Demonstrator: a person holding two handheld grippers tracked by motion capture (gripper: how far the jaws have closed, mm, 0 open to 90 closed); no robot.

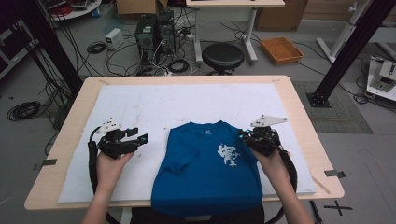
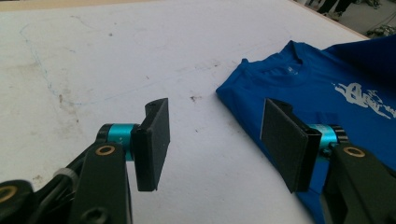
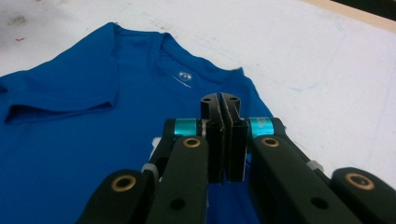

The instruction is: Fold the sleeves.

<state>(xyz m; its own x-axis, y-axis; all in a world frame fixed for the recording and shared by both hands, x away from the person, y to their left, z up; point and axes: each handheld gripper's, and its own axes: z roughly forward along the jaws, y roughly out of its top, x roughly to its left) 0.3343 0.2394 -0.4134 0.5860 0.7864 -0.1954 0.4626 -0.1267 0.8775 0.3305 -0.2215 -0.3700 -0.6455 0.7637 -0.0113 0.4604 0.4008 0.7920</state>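
Blue T-shirt (image 1: 208, 170) lies partly folded on the white mat (image 1: 140, 107), hem overhanging the near edge; my left gripper (image 2: 212, 140) gapes beside it, my right gripper (image 3: 223, 140) pressed together on nothing; soft, limp cotton, probably best pinched at a folded edge.

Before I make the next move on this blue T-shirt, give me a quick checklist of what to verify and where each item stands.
1. Left gripper open: ok, its fingers stand wide apart with nothing between them.
2. Right gripper free of cloth: ok, fingers pressed together, no fabric pinched.
3. Blue T-shirt lying flat: not ok, one sleeve is folded in over the chest and the hem hangs off the near table edge.
4. Print facing up: ok, the white print shows.
5. White mat around the shirt free of other items: ok.
6. Left gripper touching the shirt: ok, it sits beside it, apart.
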